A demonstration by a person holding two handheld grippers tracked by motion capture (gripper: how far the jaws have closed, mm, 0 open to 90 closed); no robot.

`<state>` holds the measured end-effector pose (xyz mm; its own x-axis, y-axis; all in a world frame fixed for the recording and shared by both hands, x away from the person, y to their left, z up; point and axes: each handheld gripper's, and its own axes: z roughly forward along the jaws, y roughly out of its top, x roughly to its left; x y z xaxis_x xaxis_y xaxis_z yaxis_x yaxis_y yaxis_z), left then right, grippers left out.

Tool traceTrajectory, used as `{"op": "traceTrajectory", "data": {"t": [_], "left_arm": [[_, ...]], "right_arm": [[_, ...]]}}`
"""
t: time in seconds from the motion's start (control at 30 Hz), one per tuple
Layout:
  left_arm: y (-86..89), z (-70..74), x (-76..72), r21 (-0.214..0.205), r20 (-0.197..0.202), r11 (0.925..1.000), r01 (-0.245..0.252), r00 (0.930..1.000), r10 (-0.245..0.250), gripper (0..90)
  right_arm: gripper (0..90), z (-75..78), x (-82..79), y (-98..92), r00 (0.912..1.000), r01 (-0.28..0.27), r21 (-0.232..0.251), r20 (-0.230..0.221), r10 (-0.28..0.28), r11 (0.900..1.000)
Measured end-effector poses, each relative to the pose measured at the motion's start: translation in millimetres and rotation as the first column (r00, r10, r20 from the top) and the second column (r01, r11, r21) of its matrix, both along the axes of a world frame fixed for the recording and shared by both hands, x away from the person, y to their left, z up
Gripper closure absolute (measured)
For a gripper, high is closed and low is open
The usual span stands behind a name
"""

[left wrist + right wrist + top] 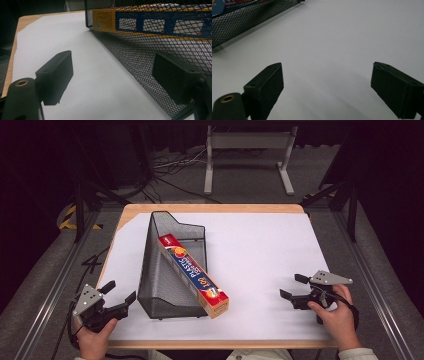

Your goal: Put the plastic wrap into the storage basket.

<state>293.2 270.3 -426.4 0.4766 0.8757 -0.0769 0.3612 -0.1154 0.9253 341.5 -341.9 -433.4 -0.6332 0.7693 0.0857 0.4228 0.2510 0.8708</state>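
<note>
1. We hold the left gripper (pixel 120 292) wide open and empty, just beside the mesh basket (pixel 160 270).
2. The plastic wrap box (pixel 194 275) lies slanted in that basket.
3. Our right gripper (pixel 292 286) gapes empty, well apart.

One mesh basket (pixel 170 270) and one long wrap box (pixel 192 275) lie between two grippers, left gripper (pixel 120 292) and right gripper (pixel 292 286), on one bench (pixel 280 245)

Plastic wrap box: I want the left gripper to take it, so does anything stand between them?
Yes: the mesh basket wall stands between the left gripper and the plastic wrap box, which lies inside it.
</note>
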Motion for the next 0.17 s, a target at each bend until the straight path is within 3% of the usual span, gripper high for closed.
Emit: {"op": "traceTrajectory", "data": {"t": [0.17], "left_arm": [[0.5, 0.1, 0.0, 0.002, 0.002, 1.0000, -0.001, 1.0000, 0.001, 18.1]], "right_arm": [[11.5, 0.6, 0.2, 0.4, 1.0000, 0.003, 0.002, 0.006, -0.003, 1.0000]]}}
